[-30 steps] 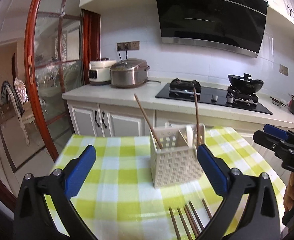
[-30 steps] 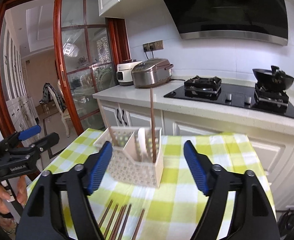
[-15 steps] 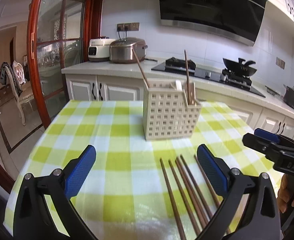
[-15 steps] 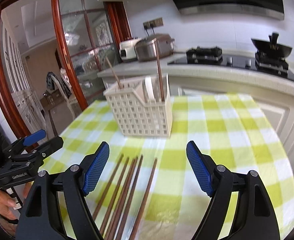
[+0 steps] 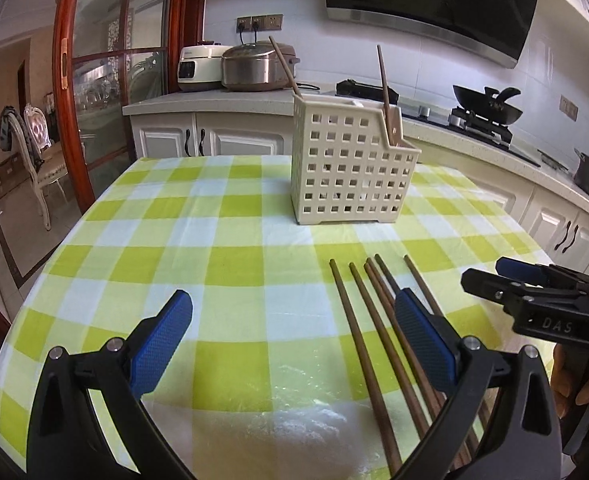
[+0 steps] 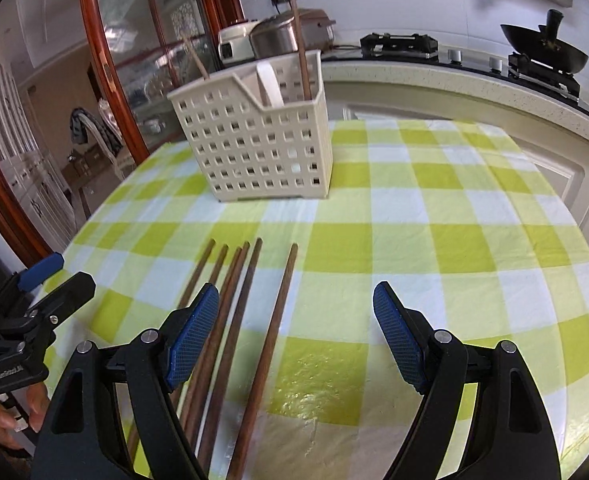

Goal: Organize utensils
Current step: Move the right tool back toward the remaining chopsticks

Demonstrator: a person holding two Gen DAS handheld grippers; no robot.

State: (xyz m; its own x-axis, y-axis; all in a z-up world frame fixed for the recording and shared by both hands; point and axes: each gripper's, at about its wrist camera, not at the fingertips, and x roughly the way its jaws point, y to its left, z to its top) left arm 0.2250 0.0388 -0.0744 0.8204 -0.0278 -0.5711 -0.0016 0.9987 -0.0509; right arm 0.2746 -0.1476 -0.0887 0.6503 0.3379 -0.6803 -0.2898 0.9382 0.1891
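Observation:
Several brown chopsticks (image 5: 368, 332) (image 6: 240, 304) lie side by side on the green-and-white checked tablecloth (image 5: 230, 248) (image 6: 434, 216), pointing toward a cream perforated utensil basket (image 5: 348, 162) (image 6: 260, 144). Two chopsticks and a white spoon stand in the basket. My left gripper (image 5: 292, 322) hangs open over the cloth, its right pad above the chopsticks. My right gripper (image 6: 296, 314) is open too, with the rightmost chopstick (image 6: 272, 332) lying below the gap between its pads. Nothing is held by either.
A kitchen counter (image 5: 214, 100) behind the table carries rice cookers (image 5: 254, 66) and a gas hob with a wok (image 5: 488, 106). A red-framed glass door (image 5: 94, 80) stands left. The table edge curves close on the left and near sides.
Both grippers have come down toward the table and tilted downward. The basket now looks nearer and the chopsticks lie between and under the pads. Jaws stayed open.

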